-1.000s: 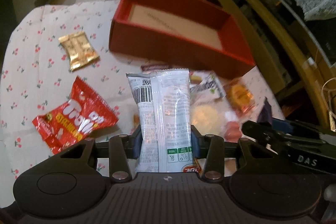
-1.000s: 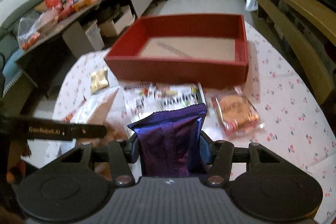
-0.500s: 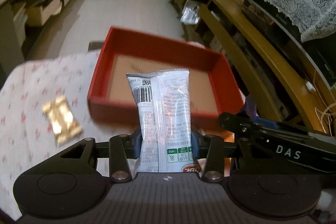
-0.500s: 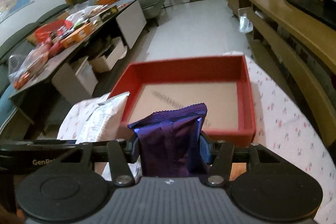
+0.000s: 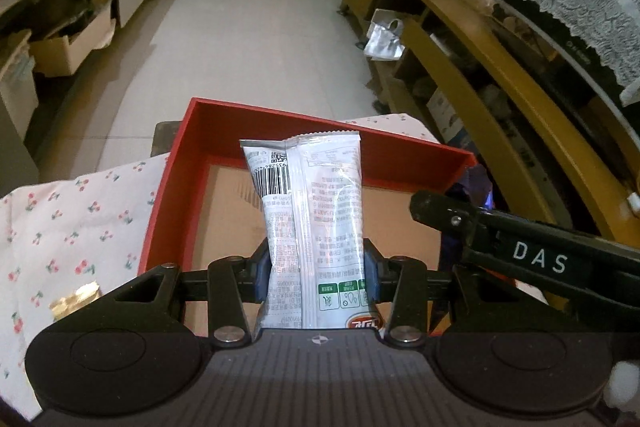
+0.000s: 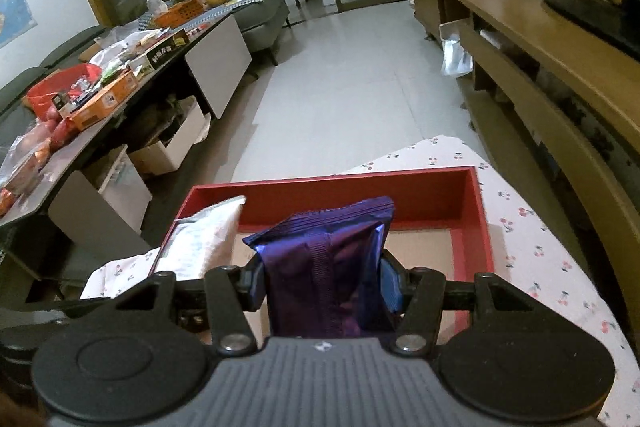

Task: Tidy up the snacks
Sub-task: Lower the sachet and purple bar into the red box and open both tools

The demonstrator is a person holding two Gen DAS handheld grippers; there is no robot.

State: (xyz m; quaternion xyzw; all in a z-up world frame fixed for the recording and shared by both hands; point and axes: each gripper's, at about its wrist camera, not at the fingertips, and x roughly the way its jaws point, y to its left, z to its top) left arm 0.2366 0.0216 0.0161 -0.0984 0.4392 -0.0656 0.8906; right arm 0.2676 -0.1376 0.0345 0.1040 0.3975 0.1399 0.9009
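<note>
Over the cardboard-floored red box [image 5: 176, 187], left tool [image 5: 316, 277] clamps a glossy white packet [image 5: 312, 211], right tool [image 6: 324, 285] a crinkled purple packet [image 6: 328, 267]

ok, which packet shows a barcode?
The white packet in the left gripper; the purple packet in the right gripper shows none.

the white packet's [image 5: 312, 223] lower end was hidden behind the gripper body; its small print was too fine to be read.
</note>
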